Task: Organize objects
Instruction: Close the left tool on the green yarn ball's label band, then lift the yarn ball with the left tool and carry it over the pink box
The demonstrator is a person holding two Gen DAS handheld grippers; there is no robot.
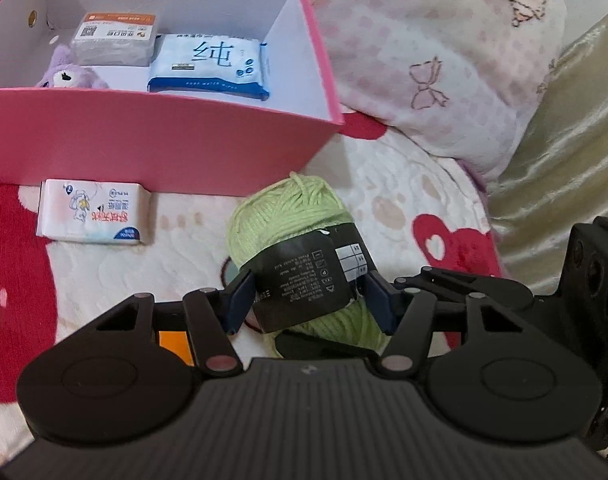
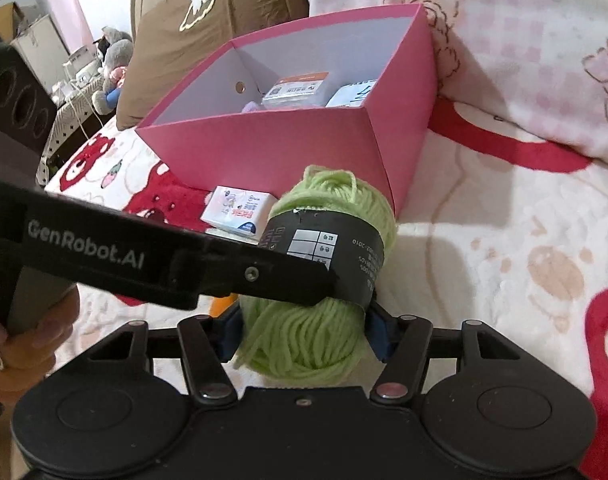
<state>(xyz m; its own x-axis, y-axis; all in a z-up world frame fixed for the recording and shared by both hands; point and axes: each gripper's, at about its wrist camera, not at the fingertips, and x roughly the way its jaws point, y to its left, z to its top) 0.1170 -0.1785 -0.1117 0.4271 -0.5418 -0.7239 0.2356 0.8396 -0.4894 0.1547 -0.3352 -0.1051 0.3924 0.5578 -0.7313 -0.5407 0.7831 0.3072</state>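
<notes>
From the left wrist, the left tool point(image 1: 310, 300) is clenched on a ball of green yarn point(image 1: 287, 216), its blue pads pressing the black paper band point(image 1: 304, 276) from either side. The yarn sits just in front of a pink box point(image 1: 155, 136) on a bed blanket point(image 1: 103, 272) printed with red bears. Inside the box lie a blue-and-white pack of wipes point(image 1: 211, 64), a grey packet with an orange top point(image 1: 115, 36) and a purple plush toy point(image 1: 63, 74). A small white tissue pack point(image 1: 91, 212) rests on the blanket touching the box's front wall. A pink-patterned pillow point(image 1: 444, 52) lies to the right of the box.

From the right wrist, the right tool point(image 2: 304, 332) grips the near end of the same yarn point(image 2: 304, 340), pads against its sides. The left tool's black arm point(image 2: 175, 264) crosses in from the left onto the band point(image 2: 332, 248). A hand point(image 2: 27, 344) holds that tool's handle at the lower left. The box point(image 2: 271, 148) stands just behind the yarn, the tissue pack point(image 2: 239, 210) at its foot, a brown cushion point(image 2: 195, 28) beyond.
</notes>
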